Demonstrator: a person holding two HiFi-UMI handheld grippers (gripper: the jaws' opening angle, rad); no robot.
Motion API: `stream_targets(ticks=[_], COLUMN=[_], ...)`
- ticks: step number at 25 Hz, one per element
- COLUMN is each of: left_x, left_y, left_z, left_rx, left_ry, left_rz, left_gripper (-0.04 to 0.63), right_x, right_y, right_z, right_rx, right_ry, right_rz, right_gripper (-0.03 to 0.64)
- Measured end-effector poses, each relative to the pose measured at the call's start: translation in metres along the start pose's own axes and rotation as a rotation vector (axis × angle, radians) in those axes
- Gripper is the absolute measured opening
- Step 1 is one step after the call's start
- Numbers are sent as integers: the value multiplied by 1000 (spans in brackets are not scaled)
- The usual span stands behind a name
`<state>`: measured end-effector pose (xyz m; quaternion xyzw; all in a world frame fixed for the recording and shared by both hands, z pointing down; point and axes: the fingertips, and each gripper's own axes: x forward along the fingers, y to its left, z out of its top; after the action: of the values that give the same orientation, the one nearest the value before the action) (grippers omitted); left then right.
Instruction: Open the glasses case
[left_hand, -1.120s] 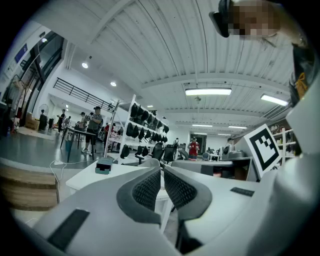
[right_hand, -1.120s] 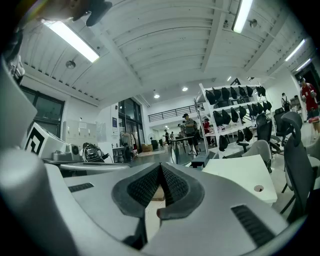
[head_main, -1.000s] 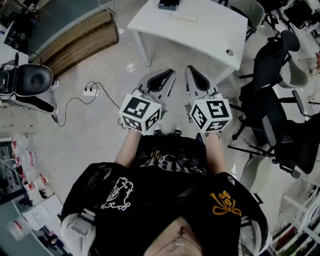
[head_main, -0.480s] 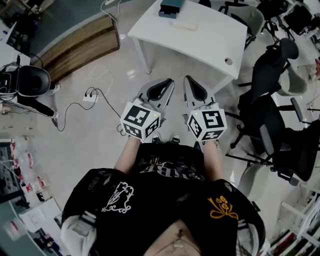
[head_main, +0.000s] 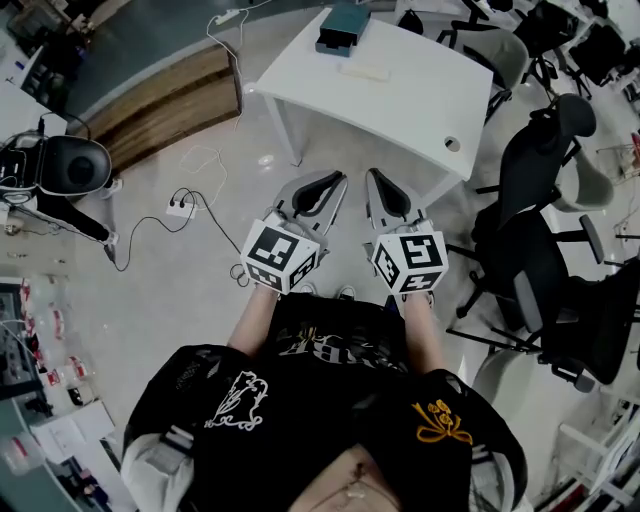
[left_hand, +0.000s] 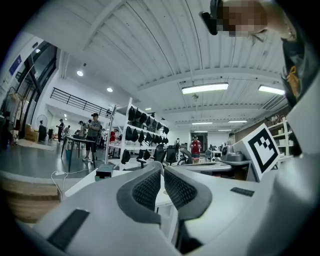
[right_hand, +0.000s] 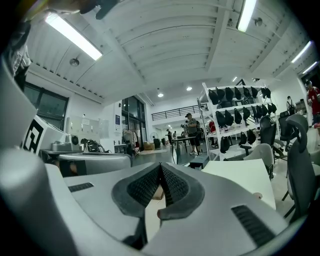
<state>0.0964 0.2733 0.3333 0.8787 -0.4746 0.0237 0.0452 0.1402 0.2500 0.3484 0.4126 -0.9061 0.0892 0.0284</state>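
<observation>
White table (head_main: 420, 90) edge ahead; left gripper (head_main: 340, 180) and right gripper (head_main: 374, 178): fingers (left_hand: 147, 190) closed, empty.

- A big open-plan lab or office hall: a white counter (head_main: 400, 90) stands on a glossy pale floor (head_main: 180, 290), with dark swivel chairs (head_main: 545, 160) beside it.
- A power strip (head_main: 181, 208) and loose cables lie on the floor.
- Tall white shelving (left_hand: 130, 120) holds dark gear.
- Strip lights (left_hand: 205, 88) line a ribbed ceiling.
- People (left_hand: 93, 132) stand at distant tables.
</observation>
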Motion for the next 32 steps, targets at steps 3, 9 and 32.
stream_targets(ticks=[3,9,32], left_x=[8,16,85], left_y=[-5,-5,198], left_z=[-2,-9,-31], left_rx=[16,-15,-2], left_ry=[-5,2,75], left_rz=[12,38,-47], left_gripper=[35,35,37], right_x=[-1,3,214], right_y=[-9,-26,-58], right_z=[-5,-17,-36], right_rx=[4,23,86], right_ry=[4,18,86], right_rz=[16,36,-62], right_gripper=[14,15,63])
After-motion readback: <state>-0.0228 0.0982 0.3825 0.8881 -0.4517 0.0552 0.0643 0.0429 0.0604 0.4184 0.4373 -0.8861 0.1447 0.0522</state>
